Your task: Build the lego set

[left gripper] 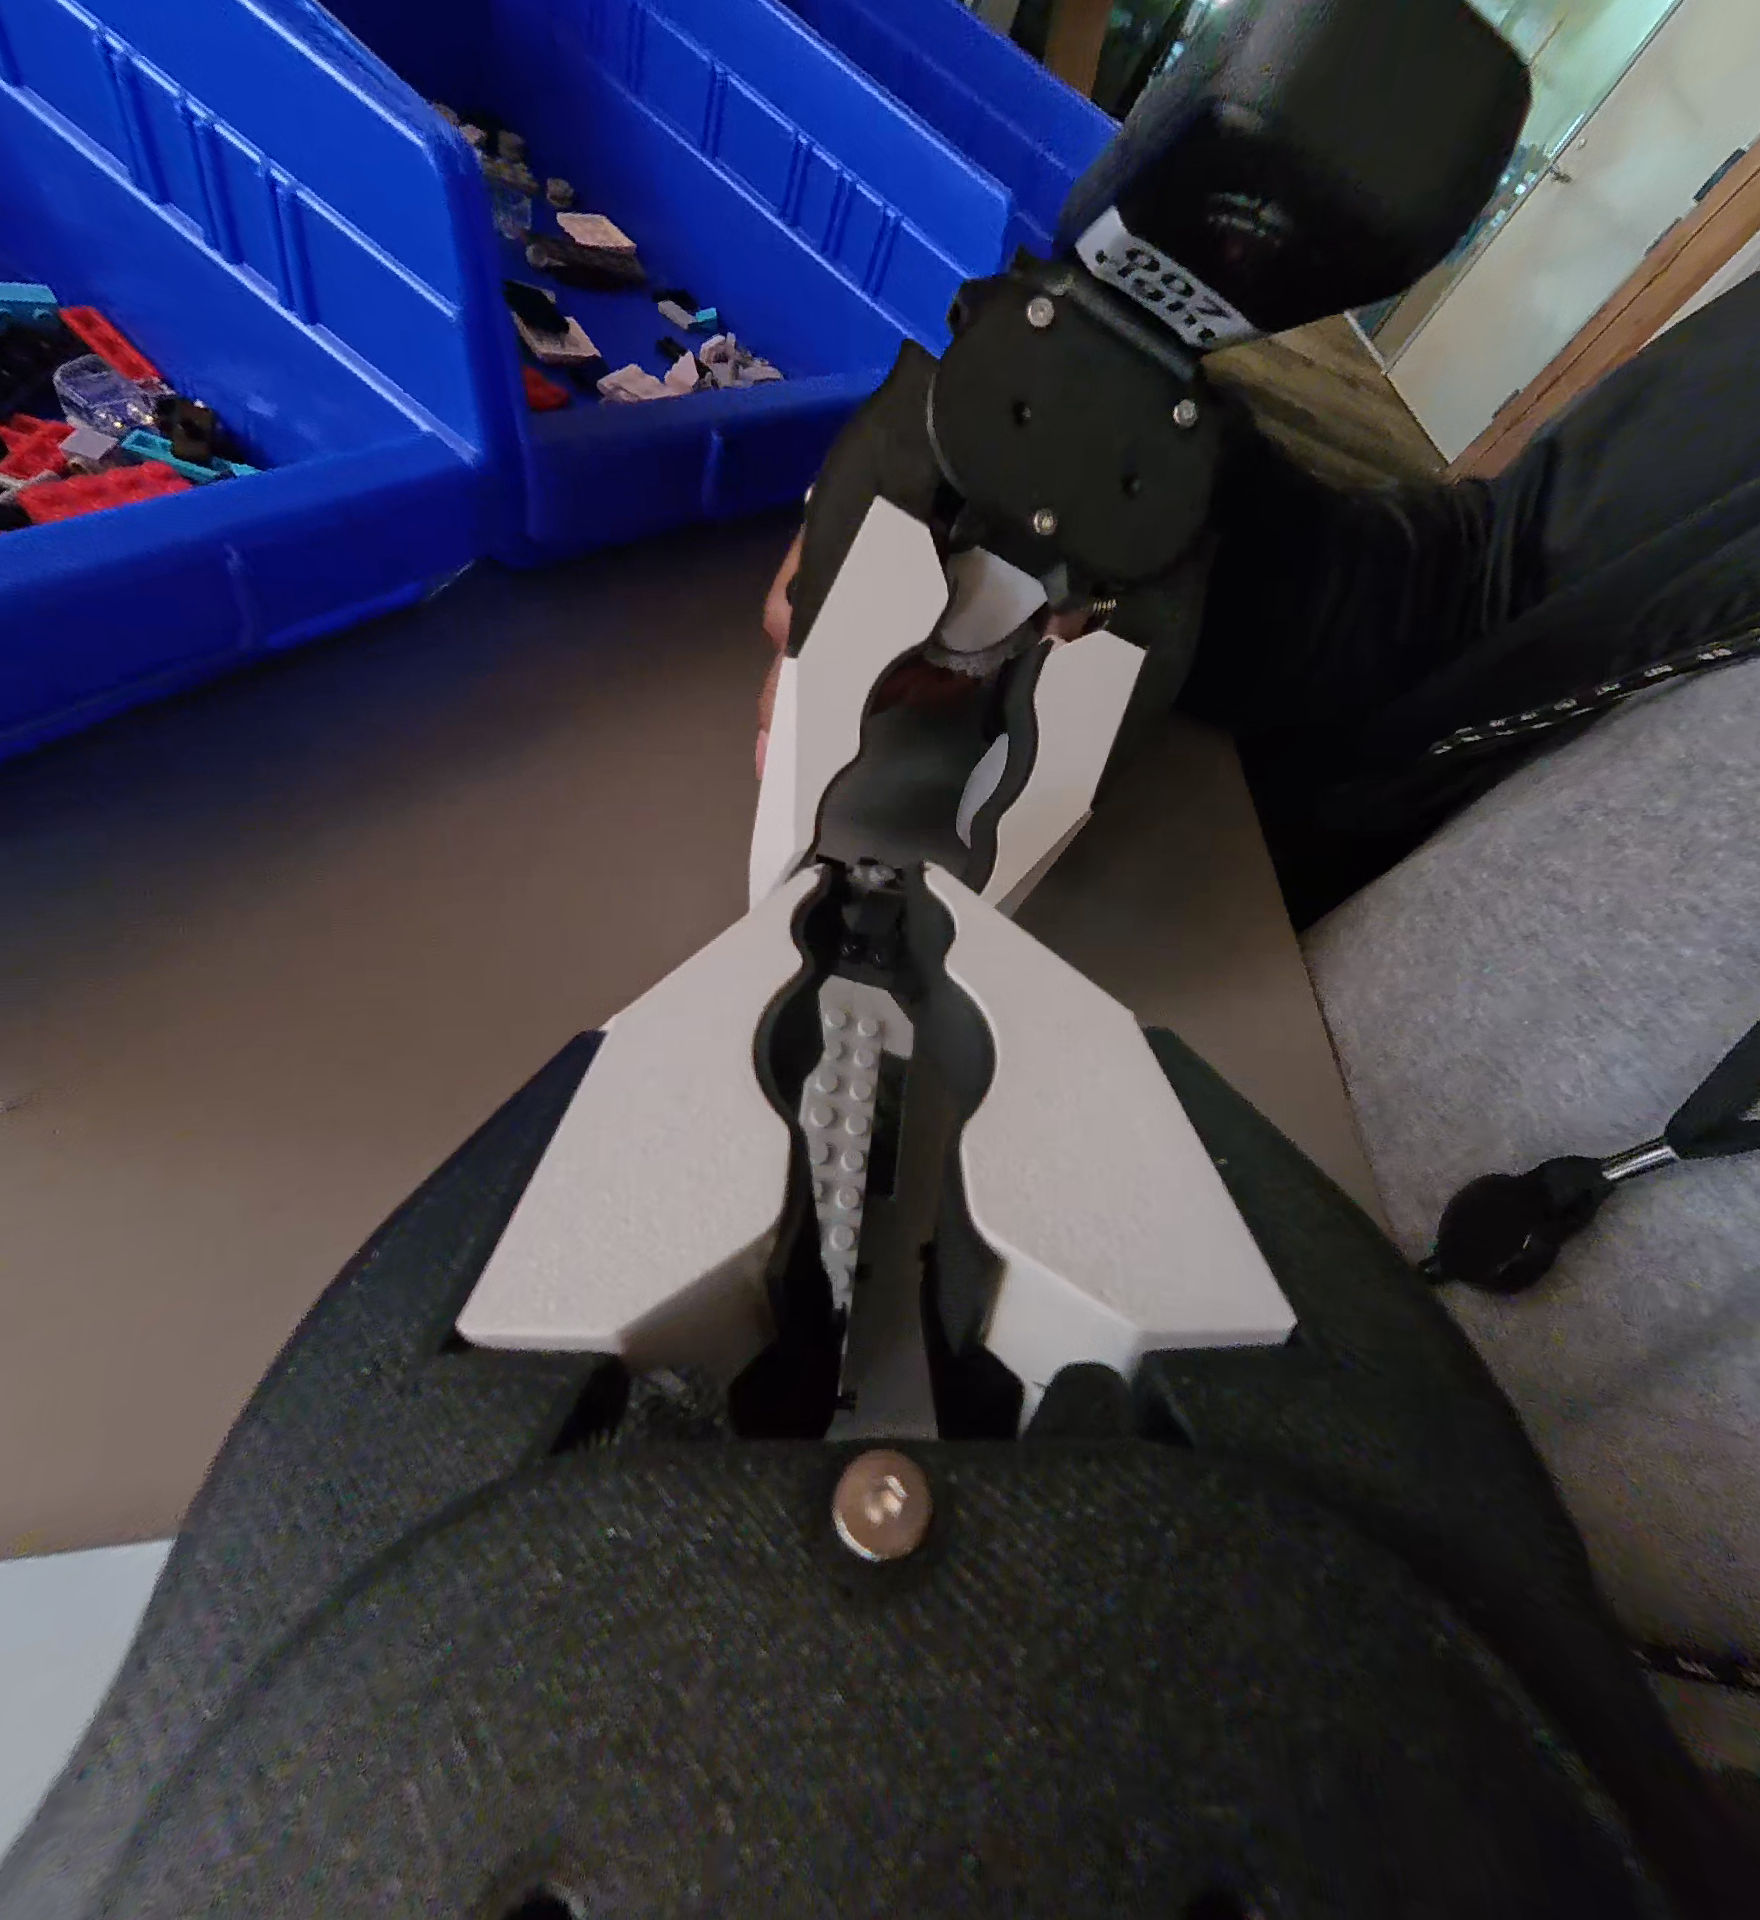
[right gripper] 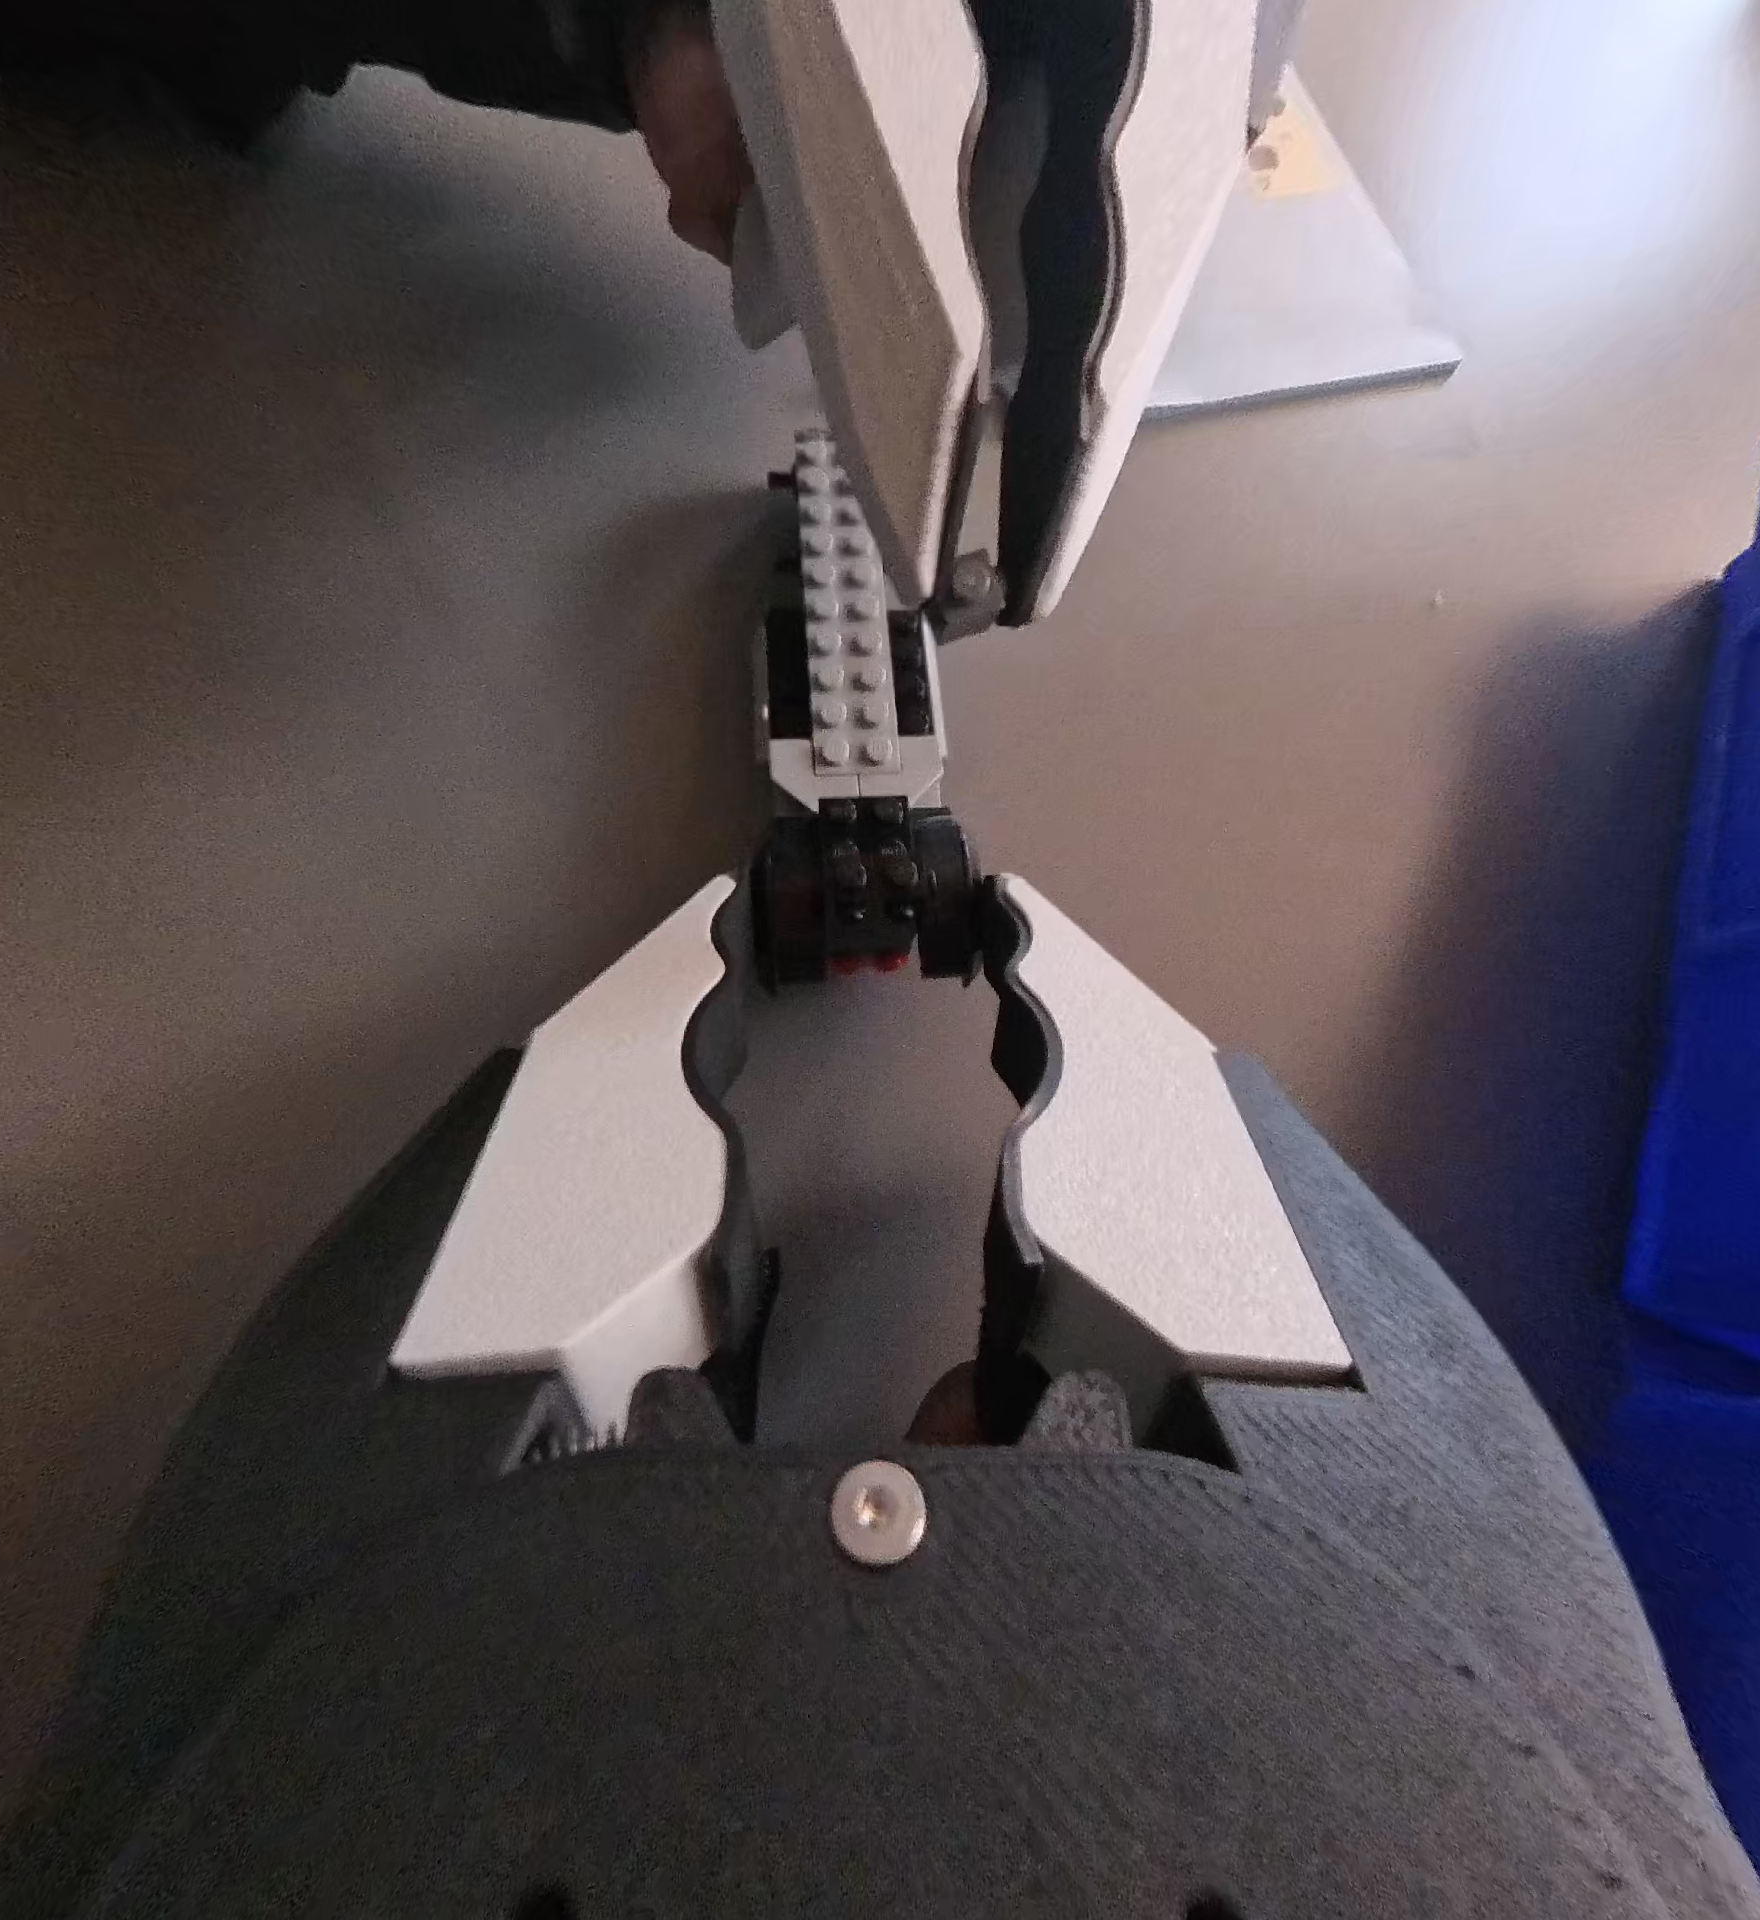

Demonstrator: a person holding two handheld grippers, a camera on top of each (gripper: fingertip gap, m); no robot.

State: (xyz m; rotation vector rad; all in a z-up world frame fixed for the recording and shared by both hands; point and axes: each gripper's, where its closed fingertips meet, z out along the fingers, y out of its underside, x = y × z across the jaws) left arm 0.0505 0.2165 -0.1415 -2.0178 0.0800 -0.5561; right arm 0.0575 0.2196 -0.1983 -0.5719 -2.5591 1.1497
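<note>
The right gripper has its jaws clamped on the black wheeled end of the lego model, at 12 o'clock. The left gripper, jaws narrow, pinches a small grey piece against the model's far side at 1 o'clock. Off-axis pressing could likely twist the long grey plate loose, or the piece could slip out.

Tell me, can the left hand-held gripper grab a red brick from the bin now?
Probably not yet: the left hand-held gripper is pinching a small grey piece over the lego model. The way to the red bricks looks open.

A long lego build, grey studded plate over black bricks, hangs above the tabletop. Black wheels sit at one end. Loose red, black and grey bricks lie beyond it.
</note>
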